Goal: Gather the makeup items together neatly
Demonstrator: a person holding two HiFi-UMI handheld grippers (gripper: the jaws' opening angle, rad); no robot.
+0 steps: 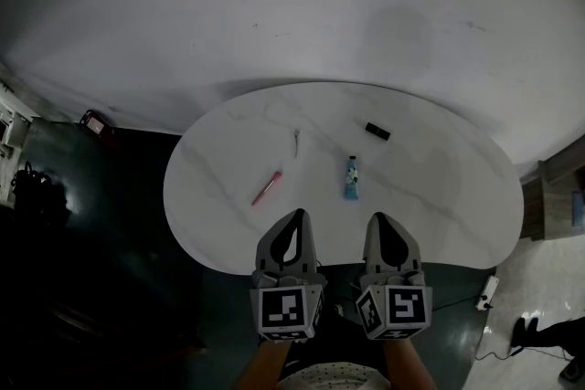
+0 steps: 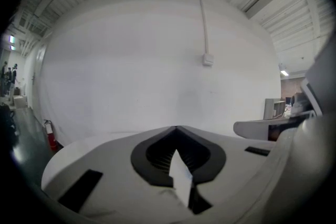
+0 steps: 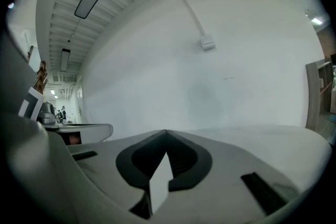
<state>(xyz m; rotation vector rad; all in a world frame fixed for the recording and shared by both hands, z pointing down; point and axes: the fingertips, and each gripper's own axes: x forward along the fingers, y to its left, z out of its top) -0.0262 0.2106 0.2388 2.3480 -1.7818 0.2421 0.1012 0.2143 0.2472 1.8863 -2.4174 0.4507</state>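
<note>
tube [image 1: 352, 178] just ahead of right tongs [image 1: 380, 217]

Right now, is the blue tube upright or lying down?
Lying down: the tube shows its full length flat on the table, touching nothing else.

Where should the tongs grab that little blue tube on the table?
Probably across its middle, coming down from above. The blue tube lies flat on the table, pointing nearly straight away from you, so its long sides face left and right. The right tongs are closest, but they are shut and must open first.
</note>
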